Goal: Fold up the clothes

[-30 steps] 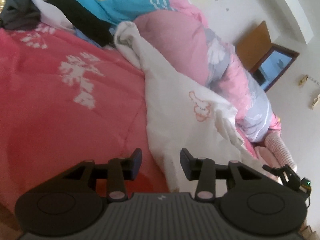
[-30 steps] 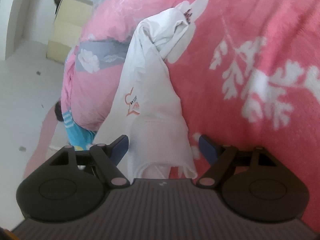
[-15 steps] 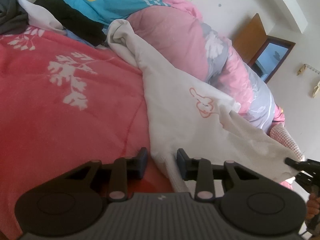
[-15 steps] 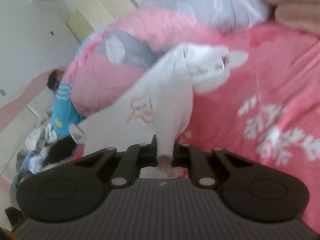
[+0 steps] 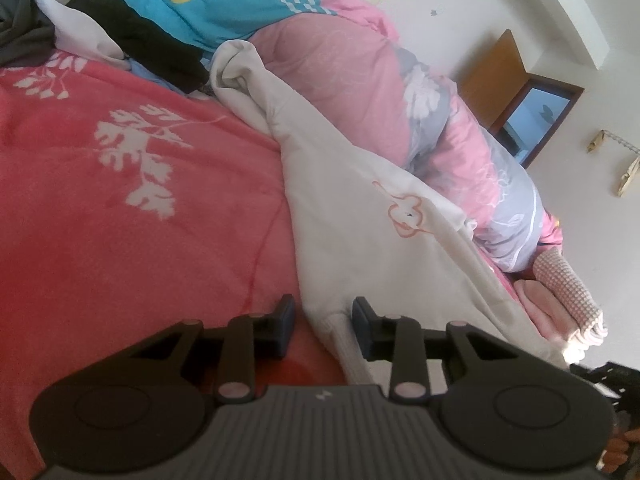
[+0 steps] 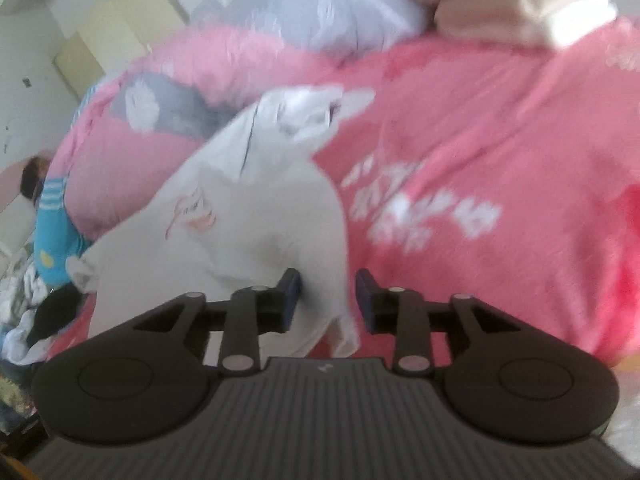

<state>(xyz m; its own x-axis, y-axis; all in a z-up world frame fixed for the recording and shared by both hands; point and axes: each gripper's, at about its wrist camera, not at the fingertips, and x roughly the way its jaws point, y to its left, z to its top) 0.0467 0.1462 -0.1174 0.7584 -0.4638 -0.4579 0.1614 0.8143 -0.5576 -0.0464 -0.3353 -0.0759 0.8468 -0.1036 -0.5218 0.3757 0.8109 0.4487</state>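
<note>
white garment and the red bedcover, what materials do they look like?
White garment: soft knit, likely cotton jersey; matte, limp folds, ribbed hem, small printed motif. Red bedcover: plush fleece or velour by its fuzzy nap and soft sheen, with a white leaf pattern. Exact fibres can't be told.

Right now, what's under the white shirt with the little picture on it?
The white shirt lies on the red blanket, its far side against the pink quilt. What's beneath its middle is covered.
</note>
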